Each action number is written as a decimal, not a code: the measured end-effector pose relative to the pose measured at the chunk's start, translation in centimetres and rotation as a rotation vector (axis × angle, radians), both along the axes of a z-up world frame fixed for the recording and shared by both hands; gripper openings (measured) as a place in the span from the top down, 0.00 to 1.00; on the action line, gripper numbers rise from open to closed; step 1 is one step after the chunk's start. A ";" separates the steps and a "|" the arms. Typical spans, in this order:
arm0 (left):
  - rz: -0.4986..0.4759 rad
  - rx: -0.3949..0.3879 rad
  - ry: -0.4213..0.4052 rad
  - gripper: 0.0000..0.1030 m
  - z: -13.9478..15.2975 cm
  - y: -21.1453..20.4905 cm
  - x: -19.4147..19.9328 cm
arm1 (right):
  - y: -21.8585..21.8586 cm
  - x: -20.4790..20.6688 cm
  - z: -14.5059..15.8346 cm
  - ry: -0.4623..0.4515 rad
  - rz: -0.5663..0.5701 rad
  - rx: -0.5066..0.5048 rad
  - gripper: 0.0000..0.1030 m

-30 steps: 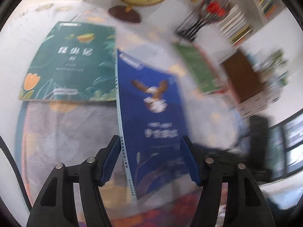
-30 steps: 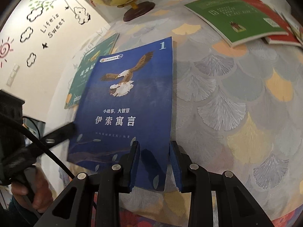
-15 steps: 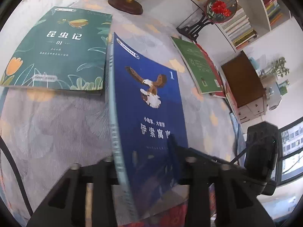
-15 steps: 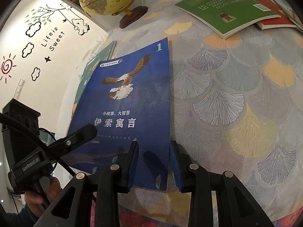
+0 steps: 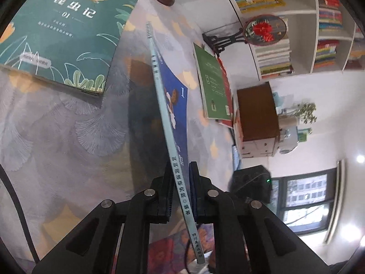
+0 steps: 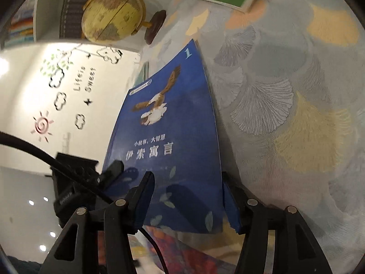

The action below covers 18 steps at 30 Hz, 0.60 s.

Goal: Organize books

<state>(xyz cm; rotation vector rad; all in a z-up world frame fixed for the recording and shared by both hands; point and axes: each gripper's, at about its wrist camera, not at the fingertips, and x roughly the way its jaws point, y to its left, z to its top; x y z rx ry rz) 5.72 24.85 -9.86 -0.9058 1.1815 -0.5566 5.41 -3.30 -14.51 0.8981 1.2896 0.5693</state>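
Observation:
A blue book with an eagle on its cover (image 6: 168, 125) stands tipped up on its long edge above the patterned tablecloth (image 5: 68, 125). My left gripper (image 5: 180, 191) is shut on the book's pale spine (image 5: 164, 114) near its lower end. In the right wrist view, that gripper's finger (image 6: 111, 173) shows at the book's left edge. My right gripper (image 6: 189, 196) is opening. The book's lower edge lies between its jaws, and the pads stand clear of it. A teal book (image 5: 63, 29) lies flat at the far left. A green book (image 5: 212, 84) lies on a red one (image 5: 224, 77) at the right.
A globe (image 6: 111, 16) on a dark foot stands at the table's far side. Behind it are bookshelves (image 5: 296, 22) packed with books and a round red ornament on a black stand (image 5: 264, 29). A brown cabinet (image 5: 257, 114) stands past the table's right edge.
My left gripper has shut on the blue book's spine, and the book has swung from lying flat to standing on edge. My right gripper's jaws have spread and let go of the cover.

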 end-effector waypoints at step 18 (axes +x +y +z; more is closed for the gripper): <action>0.029 -0.037 0.031 0.91 0.9 1.8 1.7 | 0.3 0.5 0.0 -0.008 0.057 0.129 0.60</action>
